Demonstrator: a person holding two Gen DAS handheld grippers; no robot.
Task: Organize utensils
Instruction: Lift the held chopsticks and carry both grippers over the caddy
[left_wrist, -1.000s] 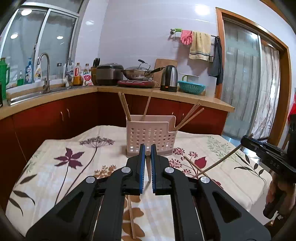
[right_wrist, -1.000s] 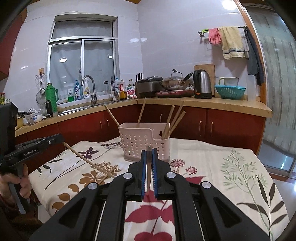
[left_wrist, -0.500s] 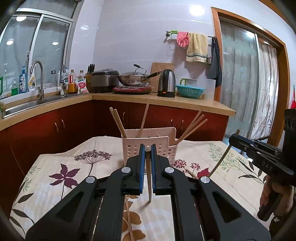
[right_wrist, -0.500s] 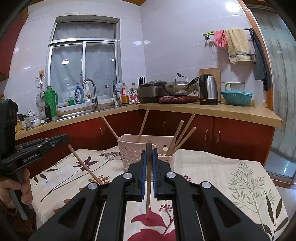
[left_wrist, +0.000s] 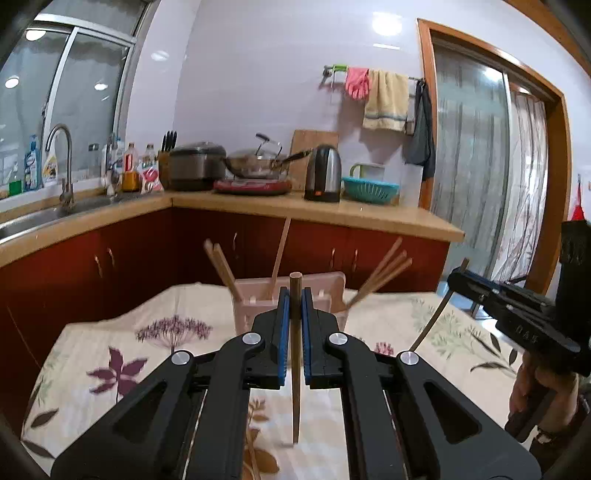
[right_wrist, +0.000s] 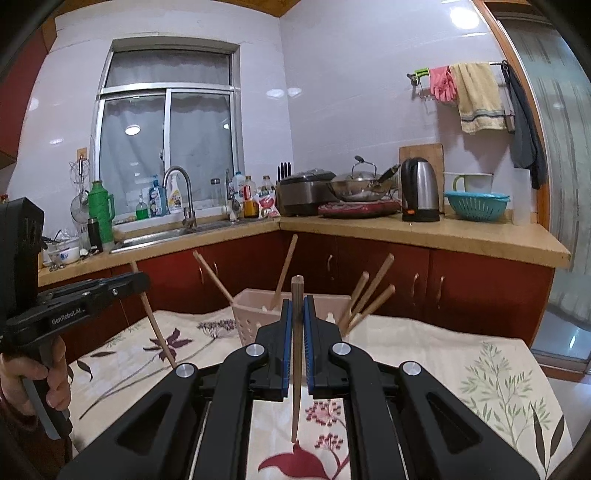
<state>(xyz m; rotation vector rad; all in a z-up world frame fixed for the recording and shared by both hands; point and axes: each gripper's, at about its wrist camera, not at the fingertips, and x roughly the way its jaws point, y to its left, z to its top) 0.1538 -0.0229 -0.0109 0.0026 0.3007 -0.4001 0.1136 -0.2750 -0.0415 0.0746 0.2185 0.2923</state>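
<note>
My left gripper (left_wrist: 294, 295) is shut on a wooden chopstick (left_wrist: 295, 387) that hangs nearly upright, thin end down, above the floral tablecloth. My right gripper (right_wrist: 296, 303) is shut on a second chopstick (right_wrist: 295, 387), held the same way. Just beyond both stands a pink perforated utensil holder (left_wrist: 332, 286) (right_wrist: 247, 314) with several chopsticks leaning out of it. In the left wrist view the right gripper (left_wrist: 456, 275) shows at the right with its stick slanting down. In the right wrist view the left gripper (right_wrist: 142, 280) shows at the left with its stick.
The table (right_wrist: 461, 354) carries a flowered cloth, and one more chopstick (left_wrist: 253, 458) lies on it under my left gripper. Behind runs a counter (right_wrist: 424, 230) with sink, wok, kettle and teal colander above red cabinets. A person's hand (right_wrist: 48, 376) grips each handle.
Both grippers have risen and closed in on the pink holder. Each chopstick has come off the cloth and swung from lying slanted to hanging nearly upright.
</note>
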